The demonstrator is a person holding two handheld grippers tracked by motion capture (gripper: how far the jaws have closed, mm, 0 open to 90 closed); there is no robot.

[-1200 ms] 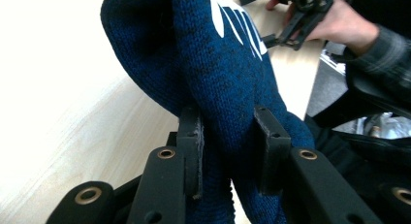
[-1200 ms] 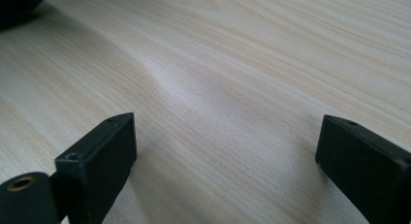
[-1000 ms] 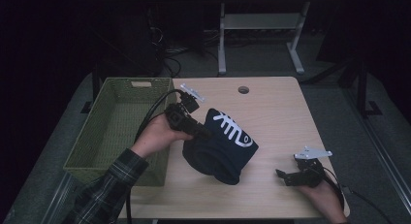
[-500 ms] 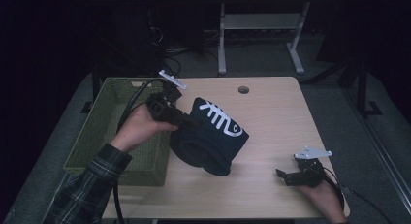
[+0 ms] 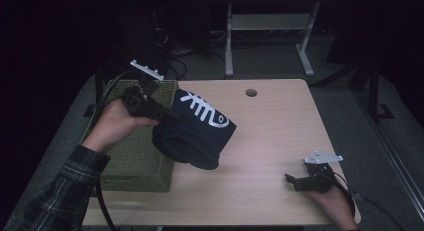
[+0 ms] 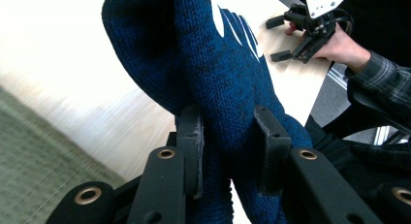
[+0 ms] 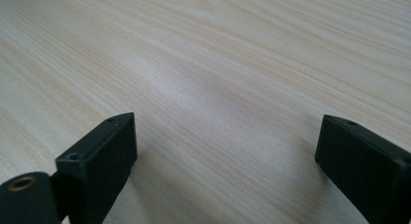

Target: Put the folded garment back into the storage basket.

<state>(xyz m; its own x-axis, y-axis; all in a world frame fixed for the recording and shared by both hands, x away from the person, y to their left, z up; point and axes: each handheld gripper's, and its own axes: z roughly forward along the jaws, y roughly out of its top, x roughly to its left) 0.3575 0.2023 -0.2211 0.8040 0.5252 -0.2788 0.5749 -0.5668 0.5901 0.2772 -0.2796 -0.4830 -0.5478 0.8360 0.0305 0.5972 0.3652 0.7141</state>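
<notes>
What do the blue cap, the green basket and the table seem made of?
Blue cap: knitted yarn, likely wool or acrylic; ribbed stitches show. Green basket: woven fibre or fabric, matte, with a fine weave texture. Table: pale wood or wood-look laminate with straight grain lines.

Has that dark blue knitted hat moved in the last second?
Yes. The blue hat, clamped in the left gripper, has gone left across the table, and now partly overhangs the green basket.

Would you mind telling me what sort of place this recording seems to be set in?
Probably a lab or workshop set up for recording: a light wooden table with a cable hole, a metal-legged workbench on a dark floor behind it, and loose cables trailing there.
</notes>
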